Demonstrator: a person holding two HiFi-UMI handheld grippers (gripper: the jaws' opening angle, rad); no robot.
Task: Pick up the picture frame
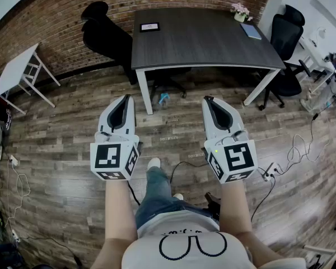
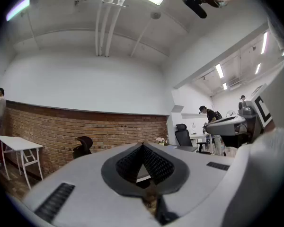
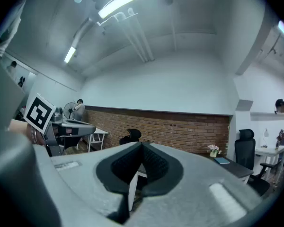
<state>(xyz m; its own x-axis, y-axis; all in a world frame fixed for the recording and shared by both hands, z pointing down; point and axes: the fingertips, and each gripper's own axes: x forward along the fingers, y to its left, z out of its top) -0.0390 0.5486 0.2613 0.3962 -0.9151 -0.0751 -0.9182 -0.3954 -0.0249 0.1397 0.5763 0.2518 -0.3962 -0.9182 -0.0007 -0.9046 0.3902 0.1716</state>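
A small picture frame (image 1: 149, 27) with a black border lies flat near the far left corner of the dark desk (image 1: 201, 38). My left gripper (image 1: 125, 98) and right gripper (image 1: 207, 100) are held level side by side over the wooden floor, well short of the desk. Both are shut with nothing between the jaws. In the left gripper view the left gripper (image 2: 143, 145) has its tips meeting, and the desk edge shows behind them. The right gripper (image 3: 141, 144) in its own view is closed the same way. The frame is not visible in either gripper view.
Black office chairs stand at the desk's far left (image 1: 103, 32), under it (image 1: 167, 83) and at its right (image 1: 283, 43). A flower pot (image 1: 241, 13) and a blue book (image 1: 251, 31) sit on the desk. A white side table (image 1: 17, 72) is left; cables (image 1: 294, 150) trail on the floor.
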